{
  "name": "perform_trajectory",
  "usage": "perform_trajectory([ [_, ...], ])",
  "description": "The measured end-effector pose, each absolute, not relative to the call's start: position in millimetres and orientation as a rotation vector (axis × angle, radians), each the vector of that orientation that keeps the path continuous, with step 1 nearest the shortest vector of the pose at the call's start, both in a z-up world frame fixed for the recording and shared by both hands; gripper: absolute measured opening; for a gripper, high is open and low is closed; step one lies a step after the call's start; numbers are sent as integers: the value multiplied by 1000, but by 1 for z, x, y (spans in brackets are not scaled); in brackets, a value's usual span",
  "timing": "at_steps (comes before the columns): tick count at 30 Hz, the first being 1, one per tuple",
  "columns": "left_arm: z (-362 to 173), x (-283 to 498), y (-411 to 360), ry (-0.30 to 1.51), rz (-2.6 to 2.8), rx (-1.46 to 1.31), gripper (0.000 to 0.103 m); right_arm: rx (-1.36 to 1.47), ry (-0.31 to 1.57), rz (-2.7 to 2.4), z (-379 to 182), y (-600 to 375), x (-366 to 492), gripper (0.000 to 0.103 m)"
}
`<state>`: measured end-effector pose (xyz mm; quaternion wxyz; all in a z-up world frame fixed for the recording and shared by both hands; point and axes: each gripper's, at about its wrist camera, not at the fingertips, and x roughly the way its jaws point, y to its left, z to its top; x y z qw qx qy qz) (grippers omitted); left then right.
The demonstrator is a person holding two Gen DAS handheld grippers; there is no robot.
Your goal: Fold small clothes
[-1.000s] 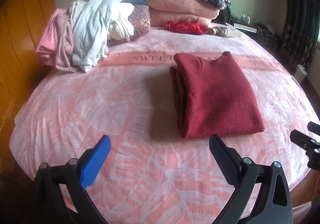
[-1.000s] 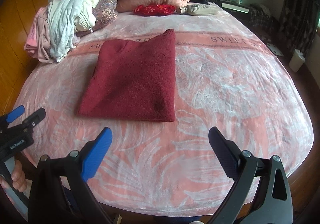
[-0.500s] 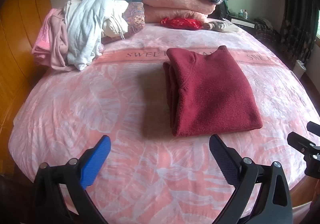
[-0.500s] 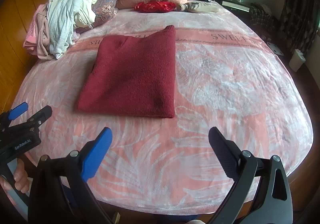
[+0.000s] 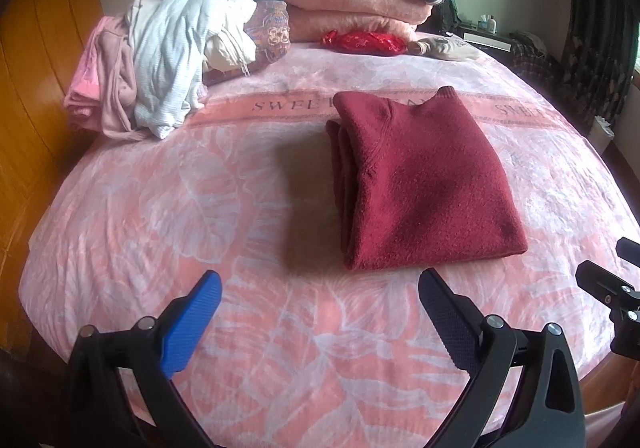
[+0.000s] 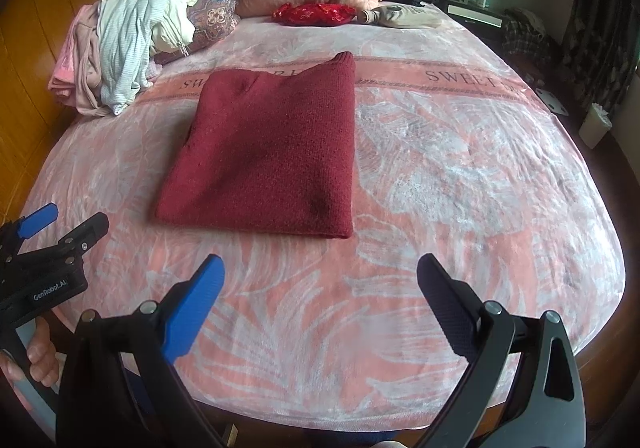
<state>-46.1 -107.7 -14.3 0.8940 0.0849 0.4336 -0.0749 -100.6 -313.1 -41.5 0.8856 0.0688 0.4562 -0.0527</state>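
Since the maroon sweater (image 5: pixel 424 184) already lay folded into a flat rectangle mid-bed on the pink blanket (image 5: pixel 200 208), layered edges facing the left side, this piece looked done; unfolded clothes pile (image 5: pixel 160 60) sat at the far-left corner near the pillows, probably next in line; left gripper (image 5: pixel 320 300) was spread wide, holding nothing, hovering short of the sweater's near edge; right gripper (image 6: pixel 320 280) likewise wide and empty, touching nothing; both were parked clear, likely so the fold stayed undisturbed.
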Motion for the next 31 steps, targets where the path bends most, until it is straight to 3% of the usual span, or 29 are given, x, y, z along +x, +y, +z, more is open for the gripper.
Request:
perform_trajectory([
  [31, -14, -45, -103, 888, -167, 186, 99, 113, 968, -87, -48, -324, -95, 97],
])
